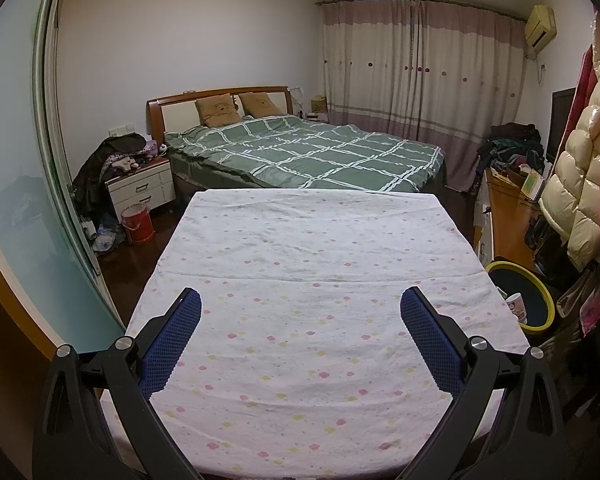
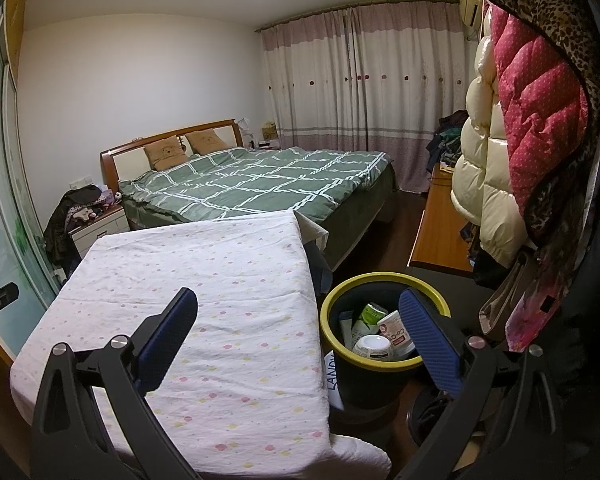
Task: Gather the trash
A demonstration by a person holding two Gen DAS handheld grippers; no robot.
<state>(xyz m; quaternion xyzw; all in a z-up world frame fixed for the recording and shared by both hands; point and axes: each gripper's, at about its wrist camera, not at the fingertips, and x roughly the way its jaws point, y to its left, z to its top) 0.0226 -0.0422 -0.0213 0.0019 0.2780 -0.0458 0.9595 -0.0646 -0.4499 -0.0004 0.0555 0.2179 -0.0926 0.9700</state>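
Left hand-held gripper [image 1: 300, 306]: jaws spread wide, nothing between the blue pads, hovering over the near half of the counter [image 1: 308, 248], which is covered by a white cloth with small pink and yellow flowers. No items visible on the cloth in either view.

Right hand-held gripper [image 2: 298, 310]: also wide open and empty. Left finger [image 2: 168, 340] sits over the counter's right edge, right finger [image 2: 428, 344] over the bin's rim.

Trash bin [image 2: 380, 364]: black body, yellow rim, on the floor just beside the counter's right side. Trash already inside: a white tub [image 2: 372, 346], a white cup with red print [image 2: 396, 330], a green-and-white packet [image 2: 368, 314], plus a pale flat piece against the left wall. In the left wrist view the same bin [image 1: 540, 292] shows at the right edge with a cup [image 1: 516, 307] visible in it. A white card with handwriting [image 2: 334, 376] lies wedged between bin and counter; text is only partly readable.

Beyond the counter: bed [image 1: 308, 152] with green checked duvet, two brown pillows at a wooden headboard. Nightstand [image 1: 140, 184] left of the bed, piled with clothes, red bucket [image 1: 138, 224] on the floor in front of it. Far wall has closed curtains [image 1: 416, 76]. Right side: puffy jackets [image 2: 532, 120] hanging, wooden cabinet [image 2: 440, 220] below them.
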